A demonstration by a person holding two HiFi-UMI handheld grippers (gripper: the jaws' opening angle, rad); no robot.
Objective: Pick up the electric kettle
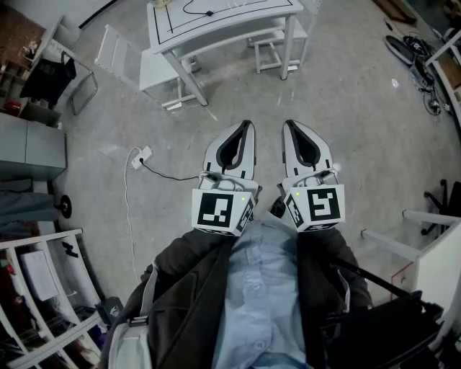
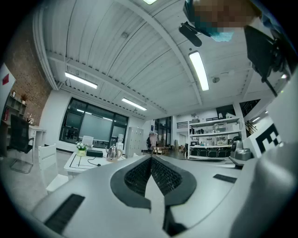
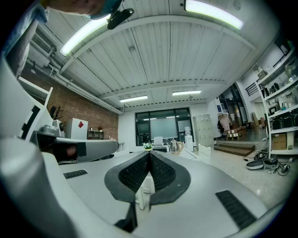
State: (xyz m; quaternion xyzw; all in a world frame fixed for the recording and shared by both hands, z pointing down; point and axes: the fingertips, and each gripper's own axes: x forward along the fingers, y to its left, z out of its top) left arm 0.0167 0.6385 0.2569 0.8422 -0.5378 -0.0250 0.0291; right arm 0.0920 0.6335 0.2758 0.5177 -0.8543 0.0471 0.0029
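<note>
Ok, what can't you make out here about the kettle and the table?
- Kettle: tiny and far in both gripper views; lid, base and cord unreadable.
- Table: far part, and what stands there, cut off by the head view's top edge.
- Table's near side, right gripper view: hidden behind the shut right tool.

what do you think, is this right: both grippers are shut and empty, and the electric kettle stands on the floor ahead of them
One detail is wrong: the electric kettle stands on the white table, not on the floor, as the left gripper view shows. The rest holds: the left gripper and the right gripper are shut and empty, with the kettle ahead of them.
</note>
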